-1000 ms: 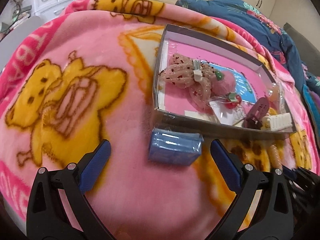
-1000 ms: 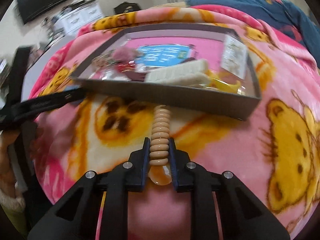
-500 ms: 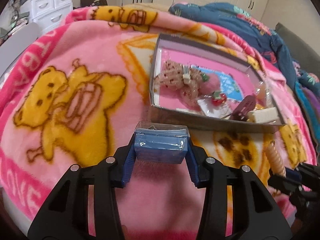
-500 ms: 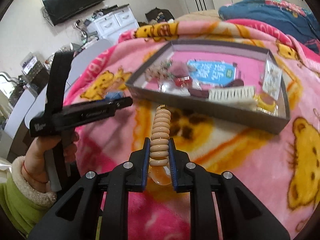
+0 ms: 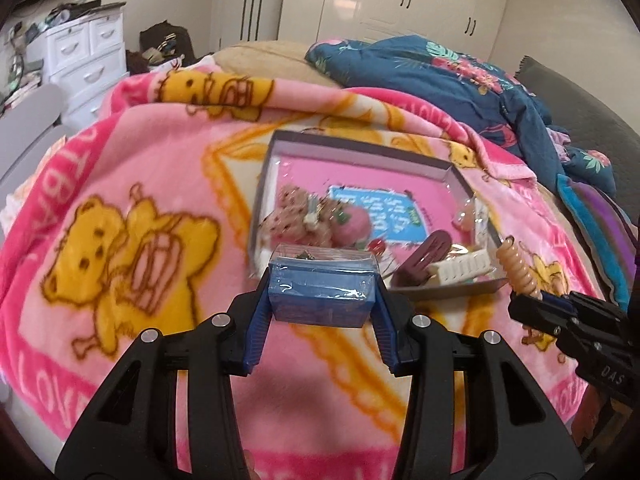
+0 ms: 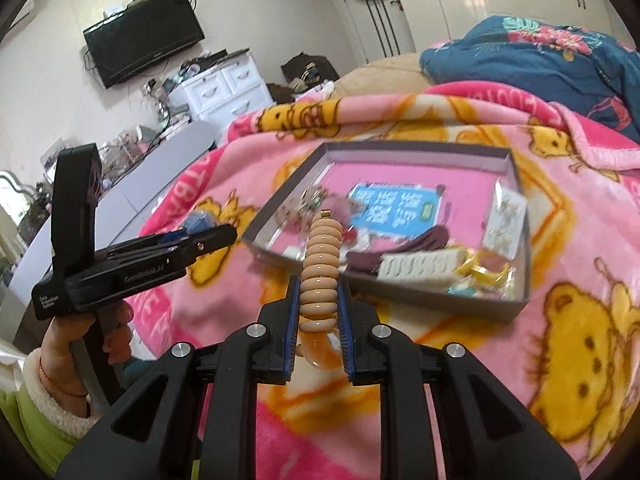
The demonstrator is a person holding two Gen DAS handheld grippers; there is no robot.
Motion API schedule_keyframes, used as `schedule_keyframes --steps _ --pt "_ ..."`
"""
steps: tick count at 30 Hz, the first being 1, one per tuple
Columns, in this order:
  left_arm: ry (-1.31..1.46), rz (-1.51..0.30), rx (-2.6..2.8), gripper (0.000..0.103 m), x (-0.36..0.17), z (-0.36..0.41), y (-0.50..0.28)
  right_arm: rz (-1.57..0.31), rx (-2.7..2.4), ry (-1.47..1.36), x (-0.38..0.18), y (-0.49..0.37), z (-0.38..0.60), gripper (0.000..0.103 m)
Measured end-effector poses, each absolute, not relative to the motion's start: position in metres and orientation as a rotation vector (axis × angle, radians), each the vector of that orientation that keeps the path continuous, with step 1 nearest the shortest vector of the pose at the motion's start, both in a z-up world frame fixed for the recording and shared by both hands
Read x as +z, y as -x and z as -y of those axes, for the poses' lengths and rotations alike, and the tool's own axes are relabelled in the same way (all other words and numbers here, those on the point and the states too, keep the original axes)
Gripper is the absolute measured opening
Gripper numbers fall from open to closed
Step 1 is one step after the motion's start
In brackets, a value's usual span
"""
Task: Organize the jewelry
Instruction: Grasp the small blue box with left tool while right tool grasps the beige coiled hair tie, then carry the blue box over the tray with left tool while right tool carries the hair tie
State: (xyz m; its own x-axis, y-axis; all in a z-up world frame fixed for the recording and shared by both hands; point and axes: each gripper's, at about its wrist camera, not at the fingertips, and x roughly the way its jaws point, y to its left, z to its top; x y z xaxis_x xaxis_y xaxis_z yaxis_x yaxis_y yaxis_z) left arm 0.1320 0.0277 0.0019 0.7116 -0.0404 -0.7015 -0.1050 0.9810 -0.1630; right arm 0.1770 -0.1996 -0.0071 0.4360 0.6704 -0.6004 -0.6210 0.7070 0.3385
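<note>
Clearly both loads are mid-carry above the blanket (image 5: 160,168): the left gripper (image 5: 322,300) clamps a blue box (image 5: 322,294), the right gripper (image 6: 319,312) pinches a beige spiral hair tie (image 6: 320,268), and each likely needs lowering into the tray (image 6: 400,152).

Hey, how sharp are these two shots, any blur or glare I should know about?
Left wrist view: the grey shallow tray and pink bear-print fleece blanket are motion-smeared, the blue plastic-wrapped box sharper, with glare on its wrap. Right wrist view: the tan ridged hair clip is crisp, tray contents soft; fisheye bends both.
</note>
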Motion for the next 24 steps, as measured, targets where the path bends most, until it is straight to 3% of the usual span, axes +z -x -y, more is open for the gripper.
schedule_keyframes --steps 13,24 --pt "0.147 -0.768 -0.007 0.036 0.015 -0.002 -0.178 -0.684 0.677 -0.105 0.015 -0.221 0.242 0.017" --pt "0.134 -0.812 0.007 0.036 -0.002 0.0 -0.209 -0.713 0.586 -0.089 -0.003 -0.261 0.257 0.017"
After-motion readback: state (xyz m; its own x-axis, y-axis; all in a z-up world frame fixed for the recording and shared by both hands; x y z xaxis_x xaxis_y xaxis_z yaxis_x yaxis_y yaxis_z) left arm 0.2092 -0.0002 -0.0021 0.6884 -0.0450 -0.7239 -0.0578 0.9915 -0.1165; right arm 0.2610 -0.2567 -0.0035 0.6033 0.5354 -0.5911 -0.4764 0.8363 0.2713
